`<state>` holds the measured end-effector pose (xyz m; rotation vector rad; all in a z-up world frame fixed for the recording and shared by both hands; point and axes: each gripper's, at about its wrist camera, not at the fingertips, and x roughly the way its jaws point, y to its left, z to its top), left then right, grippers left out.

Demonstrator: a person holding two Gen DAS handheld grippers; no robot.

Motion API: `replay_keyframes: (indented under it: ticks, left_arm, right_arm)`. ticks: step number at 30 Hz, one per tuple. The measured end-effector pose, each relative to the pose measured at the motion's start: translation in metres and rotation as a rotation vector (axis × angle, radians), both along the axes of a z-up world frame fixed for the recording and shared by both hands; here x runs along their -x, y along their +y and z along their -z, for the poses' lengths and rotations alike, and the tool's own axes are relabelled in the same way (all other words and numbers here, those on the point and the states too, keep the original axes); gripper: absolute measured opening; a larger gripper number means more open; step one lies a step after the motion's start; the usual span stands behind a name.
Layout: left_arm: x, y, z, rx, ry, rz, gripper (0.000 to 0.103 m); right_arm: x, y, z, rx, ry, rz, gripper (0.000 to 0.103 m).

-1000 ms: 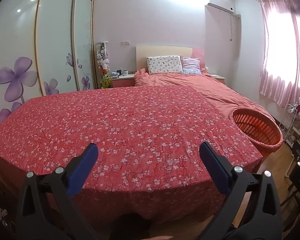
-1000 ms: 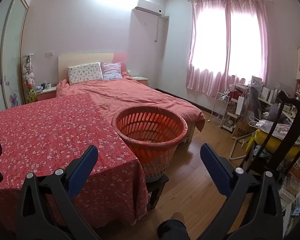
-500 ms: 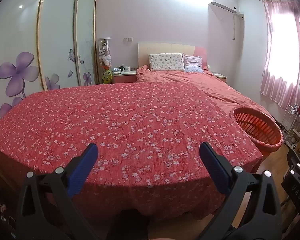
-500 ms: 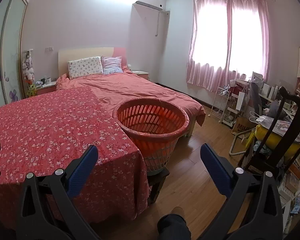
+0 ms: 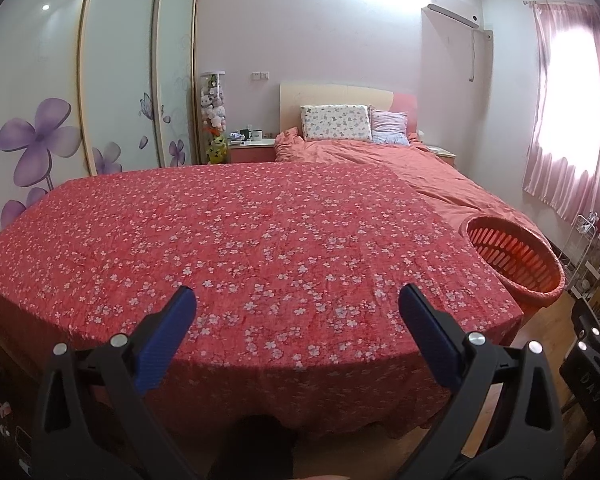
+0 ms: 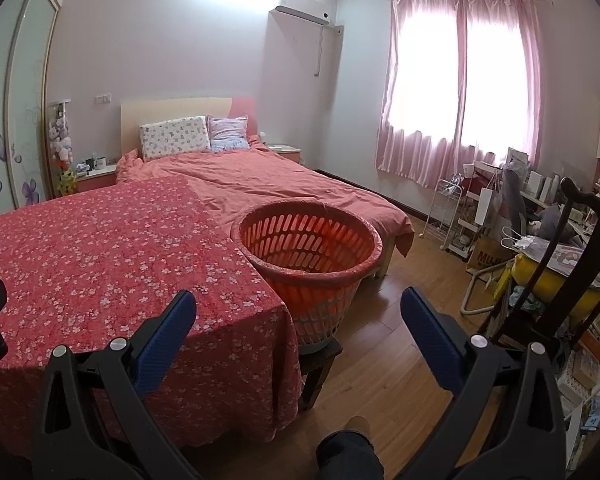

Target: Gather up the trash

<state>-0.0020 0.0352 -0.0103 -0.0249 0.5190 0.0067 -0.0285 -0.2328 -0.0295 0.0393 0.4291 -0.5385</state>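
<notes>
Hovering with their blue pads spread wide and nothing between them, the left tool and right tool look readied for a pick not yet begun; from the left view the flowered surface fills 12 o'clock and carries no trash that I can make out, so the search likely lies elsewhere; the orange basket, probably the place for the trash, stands on a small stool just beside the cloth's corner at 12 o'clock of the right tool, within easy reach; beyond it lies the bed
</notes>
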Motion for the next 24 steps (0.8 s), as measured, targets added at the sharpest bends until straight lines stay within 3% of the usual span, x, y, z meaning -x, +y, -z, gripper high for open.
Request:
replay_keyframes:
  ticks: [24]
  left_arm:
    - [0.0098,-0.0070,-0.0080,0.002,-0.021,0.020,0.099]
  right_arm:
    - [0.0032,-0.0029,-0.0023,-0.011,-0.007,-0.002,0.101]
